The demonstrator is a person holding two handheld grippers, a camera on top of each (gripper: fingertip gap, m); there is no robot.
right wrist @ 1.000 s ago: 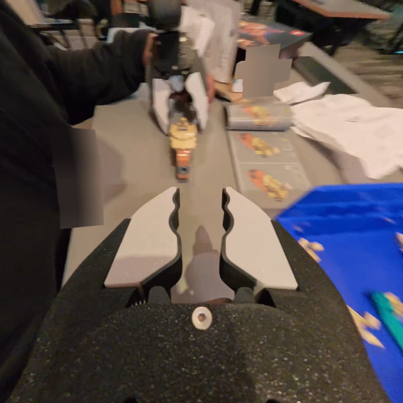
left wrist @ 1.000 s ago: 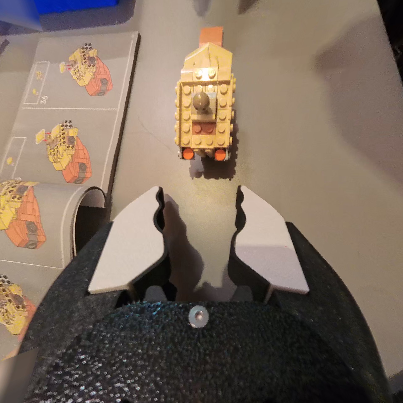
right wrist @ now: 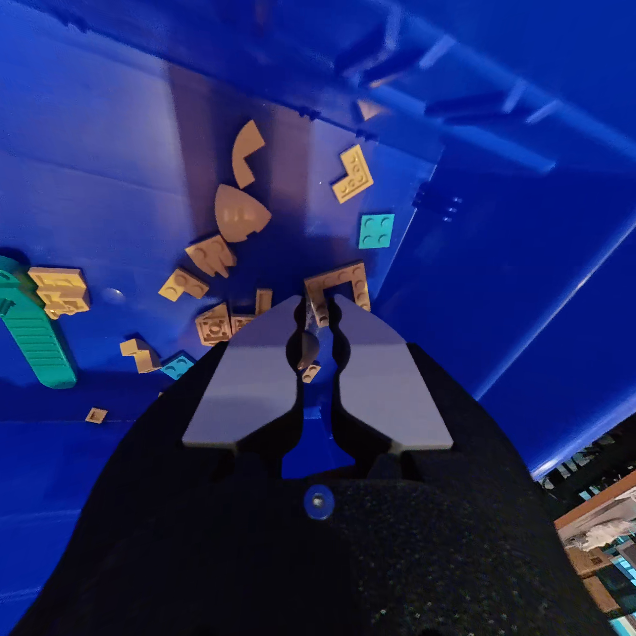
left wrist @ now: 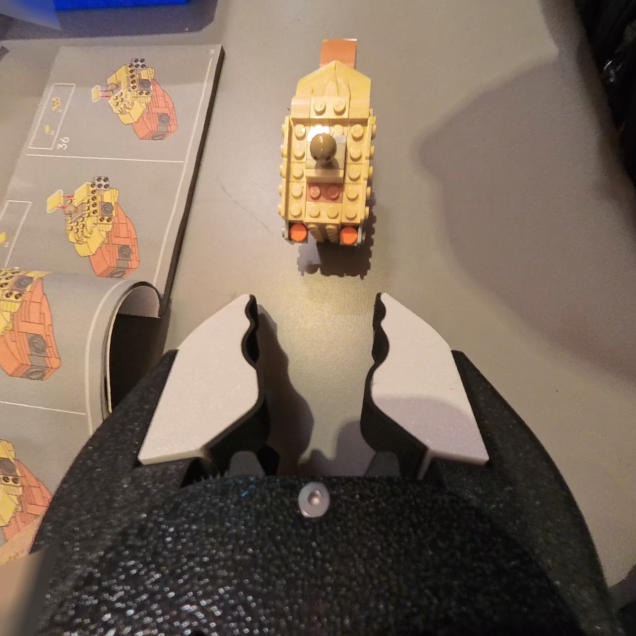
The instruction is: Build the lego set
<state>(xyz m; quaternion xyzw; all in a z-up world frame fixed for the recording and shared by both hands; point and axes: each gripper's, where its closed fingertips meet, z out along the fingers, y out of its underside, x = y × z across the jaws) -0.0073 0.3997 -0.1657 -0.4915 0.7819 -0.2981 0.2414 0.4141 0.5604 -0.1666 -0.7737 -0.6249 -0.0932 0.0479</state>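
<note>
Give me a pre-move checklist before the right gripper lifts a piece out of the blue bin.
1. Right gripper inside the blue bin: ok.
2. Tan corner plate between the fingertips: ok, one leg sits in the gap.
3. Firm grip on it: cannot tell, a narrow gap shows and contact is unclear.
4. Neighbouring tan pieces clear of the grasp: not ok, they crowd the left finger.
5. Lego model upright on the table: ok.
6. Left gripper open, short of the model: ok.
</note>
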